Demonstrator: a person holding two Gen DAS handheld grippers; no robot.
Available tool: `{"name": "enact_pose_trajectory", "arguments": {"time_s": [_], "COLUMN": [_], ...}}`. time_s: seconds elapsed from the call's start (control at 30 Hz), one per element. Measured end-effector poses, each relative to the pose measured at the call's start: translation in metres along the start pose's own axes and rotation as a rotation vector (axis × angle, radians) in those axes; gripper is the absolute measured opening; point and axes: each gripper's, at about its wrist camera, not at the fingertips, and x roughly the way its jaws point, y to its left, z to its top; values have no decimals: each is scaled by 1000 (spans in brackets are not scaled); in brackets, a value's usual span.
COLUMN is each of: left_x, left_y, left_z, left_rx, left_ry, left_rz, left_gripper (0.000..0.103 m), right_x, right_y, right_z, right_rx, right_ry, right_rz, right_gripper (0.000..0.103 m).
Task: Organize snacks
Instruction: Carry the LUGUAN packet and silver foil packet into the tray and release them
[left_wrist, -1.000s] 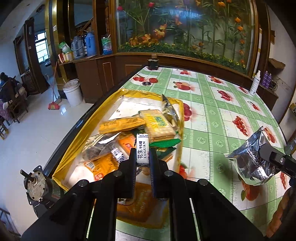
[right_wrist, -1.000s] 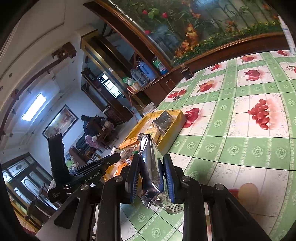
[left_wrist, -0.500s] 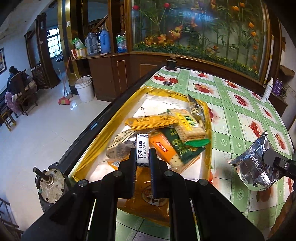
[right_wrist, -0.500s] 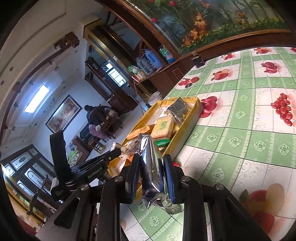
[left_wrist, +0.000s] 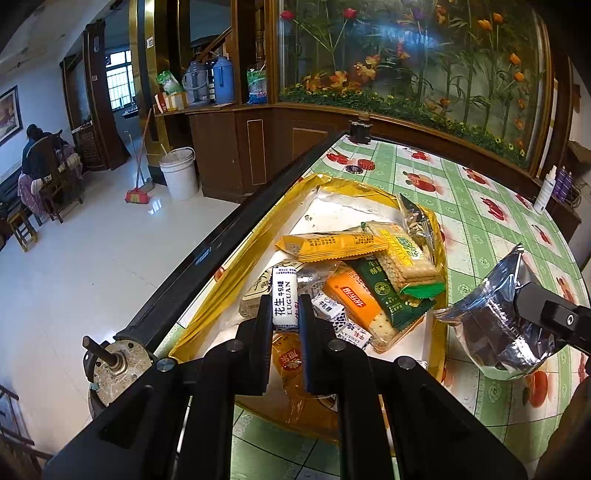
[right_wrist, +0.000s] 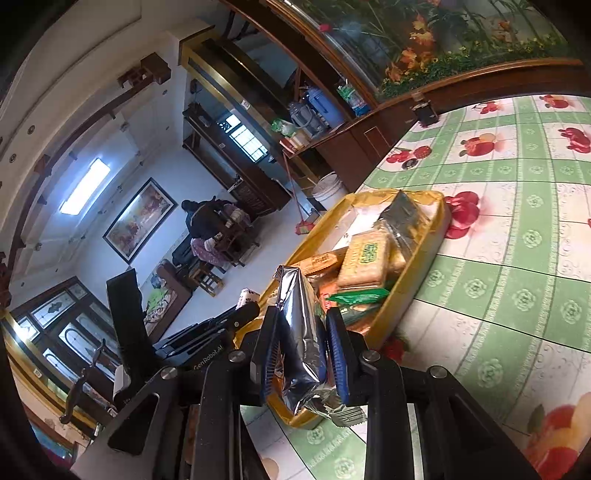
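While the left gripper (left_wrist: 284, 314) clamps a small, stiff candy bar (left_wrist: 284, 295) mid-length, the right gripper (right_wrist: 301, 354) pinches a light, crinkly, likely slippery foil pouch (right_wrist: 299, 332) over the snack tray (left_wrist: 437, 332).

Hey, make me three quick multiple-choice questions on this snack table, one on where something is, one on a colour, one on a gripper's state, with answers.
1. Where do the stacked crackers lie?
A. in the yellow tray
B. on the floor
C. on the wooden counter

2. What colour is the pouch in the right gripper?
A. red
B. silver
C. blue

3. How is the left gripper?
A. wide open, holding nothing
B. shut on nothing
C. shut on the small white candy bar

Answers: 1 A, the crackers rest among the snacks inside the tray. 2 B, the foil is shiny silver. 3 C, both pads press on the bar's sides.
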Motion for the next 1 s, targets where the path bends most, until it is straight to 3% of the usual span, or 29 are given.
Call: {"name": "enact_pose_trajectory", "arguments": {"time_s": [0.6, 1.0], "left_x": [18, 38], "left_y": [6, -2], "left_z": [5, 19], "left_rx": [-15, -10], "left_ry": [36, 58], "left_rz": [-5, -9], "left_gripper": [11, 11], "right_x": [40, 70], "right_y": [12, 43], "right_z": [3, 4], "right_rx": [-30, -293], "right_ry": [40, 12], "right_rz": [0, -203], "right_gripper": [25, 25]}}
